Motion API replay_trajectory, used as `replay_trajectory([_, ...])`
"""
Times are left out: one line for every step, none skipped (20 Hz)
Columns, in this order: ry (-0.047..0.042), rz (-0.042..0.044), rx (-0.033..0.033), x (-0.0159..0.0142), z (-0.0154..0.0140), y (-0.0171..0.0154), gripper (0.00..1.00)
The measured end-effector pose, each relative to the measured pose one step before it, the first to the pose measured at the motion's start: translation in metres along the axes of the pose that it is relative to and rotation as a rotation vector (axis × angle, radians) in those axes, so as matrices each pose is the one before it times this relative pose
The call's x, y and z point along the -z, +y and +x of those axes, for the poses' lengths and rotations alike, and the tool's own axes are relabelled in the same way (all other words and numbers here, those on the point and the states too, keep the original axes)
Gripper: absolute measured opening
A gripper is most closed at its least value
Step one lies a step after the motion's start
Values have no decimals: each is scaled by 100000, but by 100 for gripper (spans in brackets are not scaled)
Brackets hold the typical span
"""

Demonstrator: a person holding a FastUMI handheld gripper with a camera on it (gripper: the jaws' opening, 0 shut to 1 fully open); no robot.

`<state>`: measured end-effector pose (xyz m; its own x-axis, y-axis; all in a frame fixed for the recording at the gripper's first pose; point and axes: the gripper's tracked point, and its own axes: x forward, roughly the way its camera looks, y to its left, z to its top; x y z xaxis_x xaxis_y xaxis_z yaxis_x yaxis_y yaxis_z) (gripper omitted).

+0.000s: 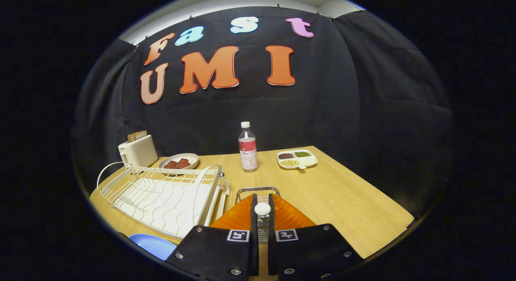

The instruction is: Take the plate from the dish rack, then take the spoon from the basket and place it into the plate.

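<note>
One wooden table [342,200], black cloth wall [363,103] behind; my gripper [262,216] fingers clamp the spoon [262,209] over the basket [258,190].

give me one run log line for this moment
stage: spoon pickup | tool: shut on spoon above basket | plate: on table beside dish rack
</note>
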<state>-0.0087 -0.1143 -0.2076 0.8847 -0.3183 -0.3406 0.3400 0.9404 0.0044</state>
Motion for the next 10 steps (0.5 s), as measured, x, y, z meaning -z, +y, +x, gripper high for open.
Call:
replay_trajectory([1317, -358, 238, -314, -127, -96, 9])
replay_trajectory([1167, -450, -84, -417, -69, 37, 9])
replay_trajectory([700, 2, -22, -562, -322, -39, 9])
replay_trajectory([855, -45, -203, -468, -300, -24, 9])
replay_trajectory([-55, 817, 62, -618, -394, -32, 9])
replay_trajectory([-84, 751, -82, -629, -424, -16, 9])
replay_trajectory([-566, 818, -416, -711, -527, 93, 9])
replay_trajectory([-1370, 125, -865, -848, -536, 301, 9])
replay_trajectory([-1842, 59, -111, -948, -623, 152, 9])
replay_trajectory([-1403, -443, 94, -747, -520, 62, 9])
